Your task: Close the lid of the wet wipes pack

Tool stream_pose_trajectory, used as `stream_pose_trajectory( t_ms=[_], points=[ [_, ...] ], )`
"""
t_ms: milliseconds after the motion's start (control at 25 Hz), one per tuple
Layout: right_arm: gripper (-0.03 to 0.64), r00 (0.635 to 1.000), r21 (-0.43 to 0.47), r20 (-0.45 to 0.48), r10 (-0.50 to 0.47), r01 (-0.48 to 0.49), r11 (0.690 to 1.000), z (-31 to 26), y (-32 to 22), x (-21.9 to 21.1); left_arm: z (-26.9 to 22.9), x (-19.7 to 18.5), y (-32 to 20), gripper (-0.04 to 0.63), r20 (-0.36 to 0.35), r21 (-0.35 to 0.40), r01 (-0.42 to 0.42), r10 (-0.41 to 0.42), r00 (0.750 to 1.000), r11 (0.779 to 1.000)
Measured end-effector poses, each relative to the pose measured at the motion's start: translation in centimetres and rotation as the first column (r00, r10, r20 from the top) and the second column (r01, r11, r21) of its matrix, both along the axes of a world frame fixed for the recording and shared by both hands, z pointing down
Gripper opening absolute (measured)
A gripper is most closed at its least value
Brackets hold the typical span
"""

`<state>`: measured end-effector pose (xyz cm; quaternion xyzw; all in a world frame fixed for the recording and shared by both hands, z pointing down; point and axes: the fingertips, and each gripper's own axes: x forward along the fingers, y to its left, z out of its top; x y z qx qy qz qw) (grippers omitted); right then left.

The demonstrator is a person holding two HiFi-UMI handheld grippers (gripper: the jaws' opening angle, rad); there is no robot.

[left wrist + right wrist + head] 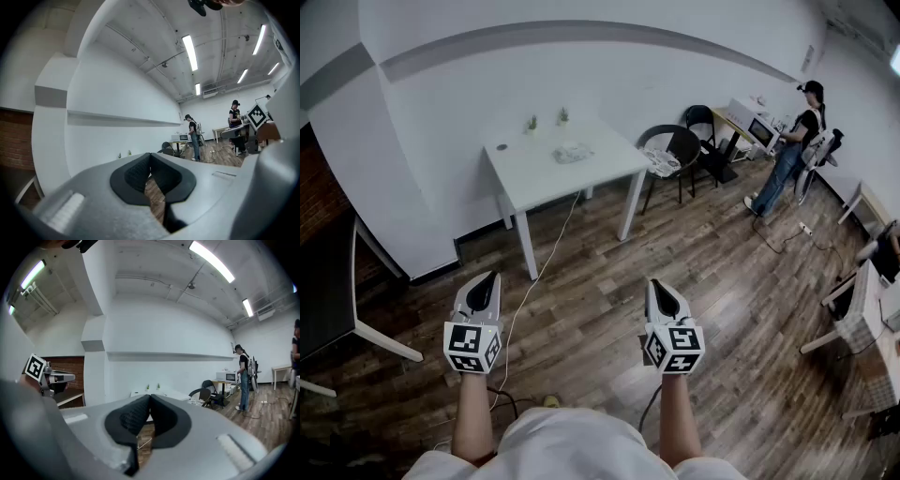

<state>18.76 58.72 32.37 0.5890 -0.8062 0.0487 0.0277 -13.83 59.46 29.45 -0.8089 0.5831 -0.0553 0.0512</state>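
Closest in, above the wood floor [581,319]: left gripper [487,279] and right gripper [660,287], side by side, each with jaws pressed together and nothing between the pads. Same reading in both gripper views: dark pads meeting at the tips, only floor behind.

Well ahead of both grippers, a white table [534,173]. On it, roughly midway between the two grippers' lines and far out of reach, the wet wipes pack [573,152]. Open or shut: too small to judge from here.

Past the pack, near the table's far edge, two small potted plants [532,123]. Further off, ahead and right of the right gripper, a black chair [675,148] and a standing person [795,141].

Likely a light, soft pack with slick film, apt to slide or buckle under a push. Probably best pinned at one soft end with one gripper, then the stiff plastic lid pressed flat with the closed tips of the other until snapped home.
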Motion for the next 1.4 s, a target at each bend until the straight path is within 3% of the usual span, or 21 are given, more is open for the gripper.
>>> stream_pose_trajectory(
  t_ms=[1320, 1400],
  points=[
    [0.006, 1.0, -0.006, -0.007, -0.028, 0.028, 1.0, 0.5, -0.2, -1.0, 0.2, 0.7, 0.0, 0.009, 0.001, -0.004, -0.015, 0.015, 1.0, 1.0],
    [0.055, 0.999, -0.01, -0.009, -0.04, 0.04, 0.999, 0.6, -0.2, -1.4, 0.2, 0.6, -0.2, 0.008, 0.002, -0.006, -0.017, 0.017, 1.0, 1.0]
  ],
)
